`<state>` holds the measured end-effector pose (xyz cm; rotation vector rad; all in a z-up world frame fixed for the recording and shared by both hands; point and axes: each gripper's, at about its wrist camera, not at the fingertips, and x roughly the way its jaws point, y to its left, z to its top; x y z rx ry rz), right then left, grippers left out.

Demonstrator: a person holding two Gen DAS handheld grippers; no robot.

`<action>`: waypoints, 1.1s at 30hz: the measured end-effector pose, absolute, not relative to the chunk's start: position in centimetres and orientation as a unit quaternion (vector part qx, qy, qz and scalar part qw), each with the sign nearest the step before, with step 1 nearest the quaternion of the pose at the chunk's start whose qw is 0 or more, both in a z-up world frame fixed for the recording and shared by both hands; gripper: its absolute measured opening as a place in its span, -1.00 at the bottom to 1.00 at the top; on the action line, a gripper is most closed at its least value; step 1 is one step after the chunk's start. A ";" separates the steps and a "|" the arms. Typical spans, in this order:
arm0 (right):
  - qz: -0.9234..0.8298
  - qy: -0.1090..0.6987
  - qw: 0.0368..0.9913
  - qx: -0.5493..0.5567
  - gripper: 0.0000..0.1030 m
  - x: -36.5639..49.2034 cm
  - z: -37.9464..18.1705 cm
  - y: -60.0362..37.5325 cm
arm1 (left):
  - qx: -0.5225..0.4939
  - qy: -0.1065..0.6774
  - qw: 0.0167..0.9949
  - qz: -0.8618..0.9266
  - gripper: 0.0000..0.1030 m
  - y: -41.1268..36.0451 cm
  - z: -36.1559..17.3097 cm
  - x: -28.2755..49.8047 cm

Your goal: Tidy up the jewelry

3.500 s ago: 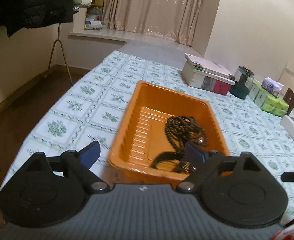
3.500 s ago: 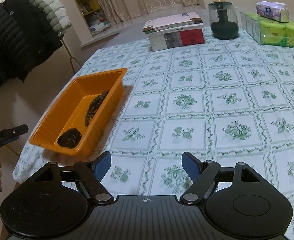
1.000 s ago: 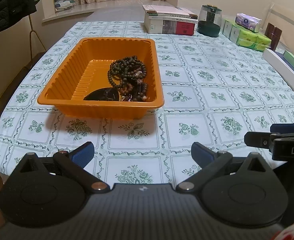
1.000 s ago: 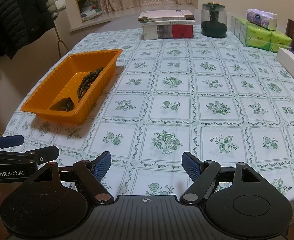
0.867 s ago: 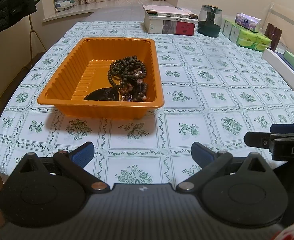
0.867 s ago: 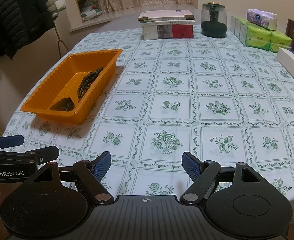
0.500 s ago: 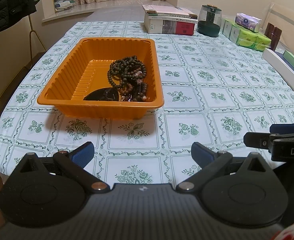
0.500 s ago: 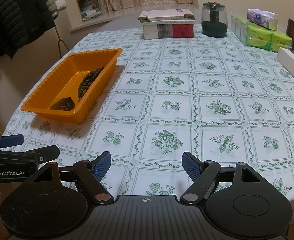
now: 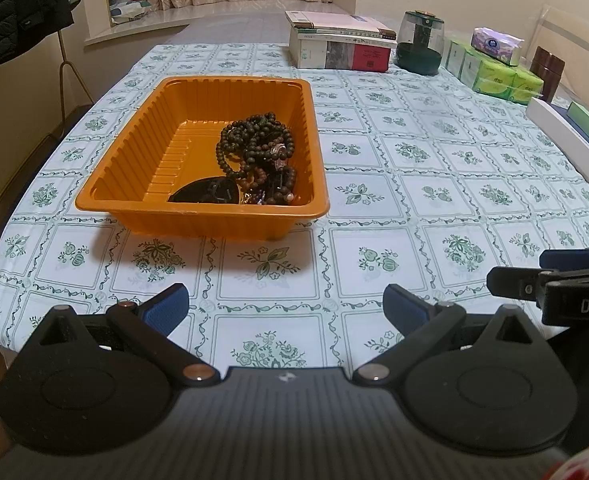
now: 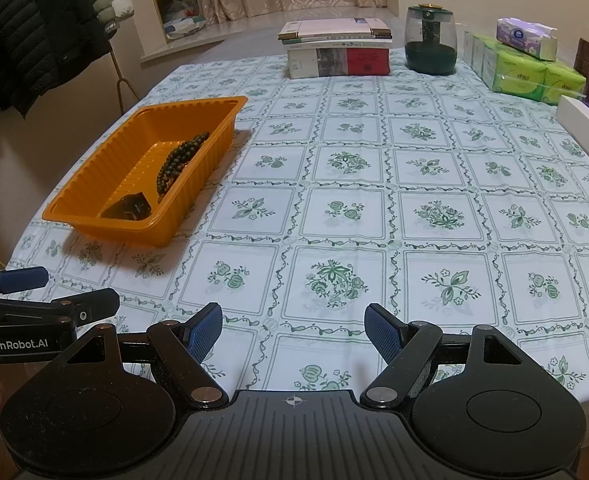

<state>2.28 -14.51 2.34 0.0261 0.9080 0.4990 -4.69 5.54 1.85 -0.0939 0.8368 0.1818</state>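
Green-flowered tablecloth (image 10: 434, 168) covers a broad table, with an orange tray (image 9: 114, 184) as the landmark near its left edge. Inside the tray, toward its right wall, lies a tangle of dark bead strands (image 9: 258, 152) beside a flat black item (image 9: 208, 193) too dim to identify; from the right wrist view the tray wall hides most of both. Right of the tray the cloth runs bare toward books (image 10: 334, 46), a dark jar (image 10: 430, 40) and tissue packs (image 10: 526, 64) at the far side. Nearer than the tray, the left gripper (image 9: 286, 306) and right gripper (image 10: 293, 334) hover over the near edge, tilted downward, jaws spread apart, holding nothing.
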 end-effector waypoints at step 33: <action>0.241 0.435 0.867 0.010 0.51 2.3 2.0 -14.0 | -0.044 0.403 0.910 0.084 0.99 5.5 2.0 -4.6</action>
